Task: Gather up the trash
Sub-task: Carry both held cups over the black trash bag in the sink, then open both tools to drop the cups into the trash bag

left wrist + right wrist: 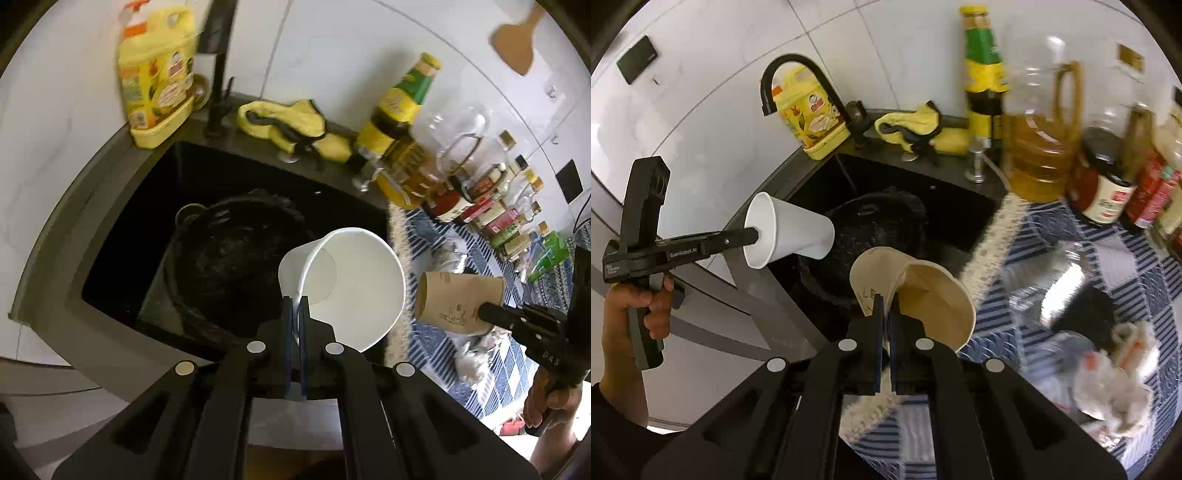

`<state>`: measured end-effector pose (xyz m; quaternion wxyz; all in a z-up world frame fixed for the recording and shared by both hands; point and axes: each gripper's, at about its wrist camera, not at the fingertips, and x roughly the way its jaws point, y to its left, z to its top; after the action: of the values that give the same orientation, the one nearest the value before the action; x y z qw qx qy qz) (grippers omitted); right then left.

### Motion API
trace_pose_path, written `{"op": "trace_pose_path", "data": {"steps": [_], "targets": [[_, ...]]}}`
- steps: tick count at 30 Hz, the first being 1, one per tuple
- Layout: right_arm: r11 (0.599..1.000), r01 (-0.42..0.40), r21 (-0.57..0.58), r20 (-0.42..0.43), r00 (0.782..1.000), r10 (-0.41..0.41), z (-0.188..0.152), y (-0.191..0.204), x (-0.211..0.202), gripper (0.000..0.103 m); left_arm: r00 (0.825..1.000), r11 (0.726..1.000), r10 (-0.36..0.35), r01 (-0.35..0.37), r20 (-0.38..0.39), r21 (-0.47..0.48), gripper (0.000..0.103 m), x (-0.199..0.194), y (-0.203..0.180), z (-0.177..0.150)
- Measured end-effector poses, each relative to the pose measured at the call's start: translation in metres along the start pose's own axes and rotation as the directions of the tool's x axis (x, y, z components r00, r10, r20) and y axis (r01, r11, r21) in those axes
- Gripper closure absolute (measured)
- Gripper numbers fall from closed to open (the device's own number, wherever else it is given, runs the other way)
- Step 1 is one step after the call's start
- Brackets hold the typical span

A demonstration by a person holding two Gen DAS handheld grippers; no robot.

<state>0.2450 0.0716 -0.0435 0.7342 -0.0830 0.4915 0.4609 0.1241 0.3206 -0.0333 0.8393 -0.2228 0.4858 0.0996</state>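
Note:
My left gripper (296, 301) is shut on the rim of a white paper cup (354, 288), held tipped above the black sink (110, 236). The same cup (792, 230) shows in the right wrist view, lying sideways on the left gripper (755, 236). My right gripper (886, 301) is shut on the rim of a brown paper cup (923, 291), held over the sink's right edge. That brown cup (458, 301) shows in the left wrist view, to the right of the white cup. A black trash bag (236, 251) lies open in the sink below both cups.
A yellow detergent jug (155, 74), a black tap (219, 74) and a yellow cloth (291, 123) stand along the sink's back edge. Bottles and jars (461, 192) line the wall on the right. Crumpled wrappers (1108, 373) lie on the blue striped mat (1015, 332).

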Motion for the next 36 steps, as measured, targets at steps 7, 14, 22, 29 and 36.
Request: {"op": "trace_pose_path", "data": {"steps": [7, 14, 22, 29, 36], "targets": [[0.999, 0.033, -0.005, -0.060, 0.998, -0.033, 0.033, 0.037, 0.049, 0.099, 1.000, 1.000, 0.016, -0.016, -0.021, 0.011, 0.101, 0.007, 0.051, 0.018], [0.998, 0.054, -0.015, -0.141, 0.988, -0.056, 0.062, 0.059, 0.098, 0.099, 0.998, 1.000, -0.002, 0.003, -0.067, 0.008, 0.101, 0.029, 0.080, 0.030], [0.998, 0.060, -0.018, -0.221, 0.973, -0.062, 0.088, 0.066, 0.145, 0.099, 0.991, 0.999, -0.041, 0.038, -0.129, -0.026, 0.101, 0.058, 0.106, 0.045], [0.995, 0.082, -0.059, -0.214, 0.972, -0.093, 0.109, 0.068, 0.162, 0.054, 0.986, 0.997, -0.055, 0.044, -0.155, -0.070, 0.055, 0.080, 0.118, 0.064], [0.998, 0.059, 0.011, -0.234, 0.971, -0.055, 0.113, 0.053, 0.166, 0.054, 0.980, 0.998, -0.052, 0.044, -0.192, -0.047, 0.056, 0.096, 0.115, 0.073]]}}
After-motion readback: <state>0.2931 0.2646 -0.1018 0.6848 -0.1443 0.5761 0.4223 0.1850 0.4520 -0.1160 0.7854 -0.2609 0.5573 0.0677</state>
